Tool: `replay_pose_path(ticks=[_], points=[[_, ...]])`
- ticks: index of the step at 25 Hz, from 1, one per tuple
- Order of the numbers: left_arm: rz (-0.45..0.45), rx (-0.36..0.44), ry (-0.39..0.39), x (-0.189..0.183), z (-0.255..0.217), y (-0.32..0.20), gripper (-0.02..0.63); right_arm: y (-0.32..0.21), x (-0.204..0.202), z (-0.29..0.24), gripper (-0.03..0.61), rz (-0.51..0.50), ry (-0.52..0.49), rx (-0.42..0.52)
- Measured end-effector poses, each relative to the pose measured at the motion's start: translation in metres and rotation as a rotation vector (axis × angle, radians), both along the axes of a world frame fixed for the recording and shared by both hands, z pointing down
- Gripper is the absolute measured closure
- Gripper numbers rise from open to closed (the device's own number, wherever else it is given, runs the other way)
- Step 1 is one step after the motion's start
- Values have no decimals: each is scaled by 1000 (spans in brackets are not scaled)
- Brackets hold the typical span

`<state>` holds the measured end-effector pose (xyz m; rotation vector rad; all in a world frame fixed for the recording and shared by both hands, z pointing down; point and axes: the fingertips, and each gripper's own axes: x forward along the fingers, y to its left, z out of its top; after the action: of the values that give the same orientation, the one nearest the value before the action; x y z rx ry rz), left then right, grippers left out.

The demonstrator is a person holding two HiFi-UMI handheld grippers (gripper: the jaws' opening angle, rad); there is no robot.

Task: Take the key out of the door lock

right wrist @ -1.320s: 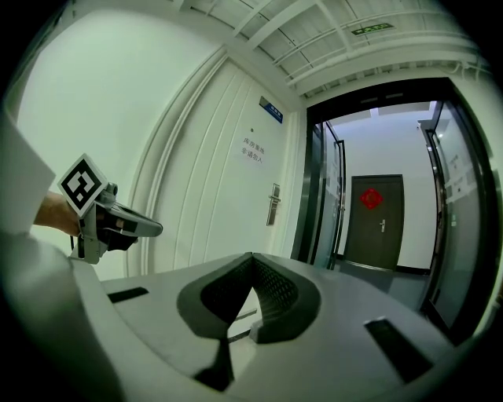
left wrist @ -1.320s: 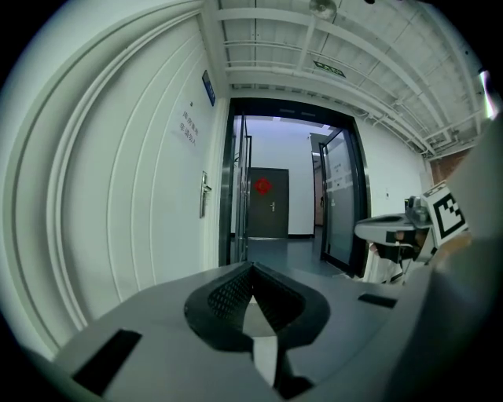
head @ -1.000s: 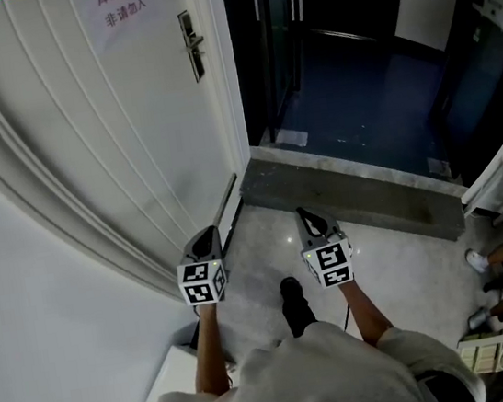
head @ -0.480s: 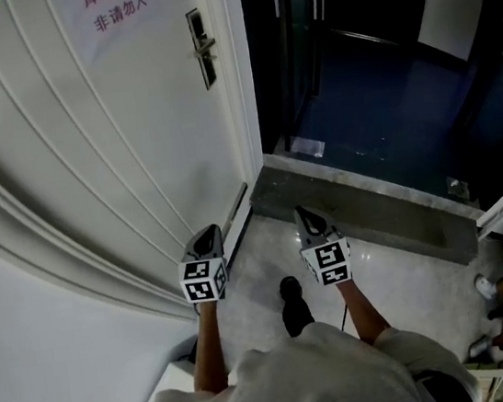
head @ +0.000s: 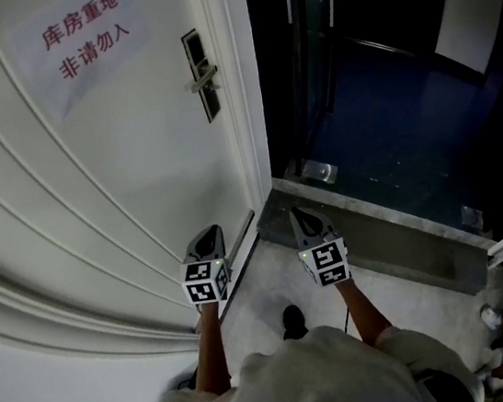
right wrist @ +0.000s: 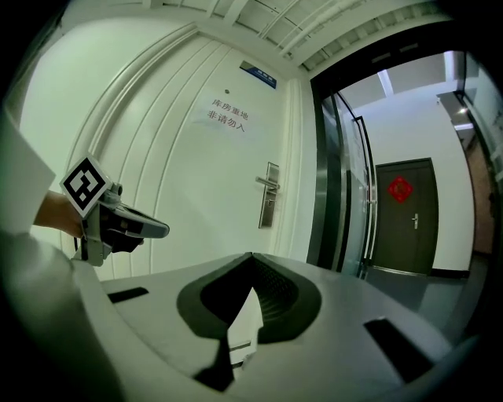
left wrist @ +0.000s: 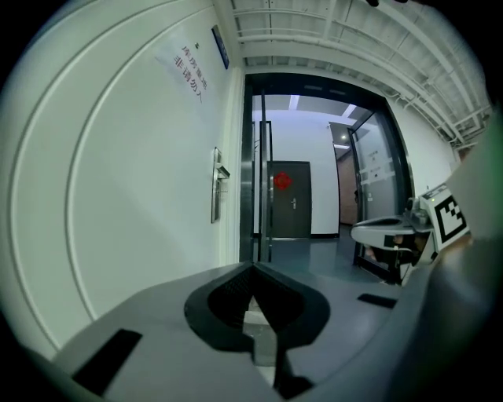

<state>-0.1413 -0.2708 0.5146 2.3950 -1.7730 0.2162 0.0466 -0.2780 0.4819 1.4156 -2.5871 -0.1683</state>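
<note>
1. Sitting in the upper middle of the head view, the door lock (head: 201,75) is a dark upright plate with a lever handle (head: 205,81), close to the right edge of the white door (head: 136,174). The key is too small to make out in any view.
2. A paper notice (head: 86,44) with red characters is stuck on the door at the upper left of that view.
3. The left gripper (left wrist: 253,268) has its jaws pressed together to a point, with nothing between them. In its own view the lock plate stands left of centre, well apart from the tips.
4. The right gripper (right wrist: 251,255) is likewise closed tip to tip and empty. In its view the lock plate is just above and right of the tips but well beyond them, and the other gripper shows at the left edge.
5. In the head view both grippers are side by side at lower centre. The left one is just beside the door's bottom edge and the right one is over the grey stone threshold (head: 376,224).
6. Right of the door, the open doorway gives onto a dark blue floor (head: 390,129).
7. A person's shoe (head: 294,321) rests on the pale floor between the two forearms.
</note>
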Motion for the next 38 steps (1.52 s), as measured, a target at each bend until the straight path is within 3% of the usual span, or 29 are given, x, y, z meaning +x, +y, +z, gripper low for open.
replay_pose_path(ticks=[17,38], points=[[-56,8,-10,-3,-13,-176,595,-187,-15,-11,555,-87,6,12],[-44,-16,-16,-22,2,-228,595,-244,-48,9,555,-104,16,-25]])
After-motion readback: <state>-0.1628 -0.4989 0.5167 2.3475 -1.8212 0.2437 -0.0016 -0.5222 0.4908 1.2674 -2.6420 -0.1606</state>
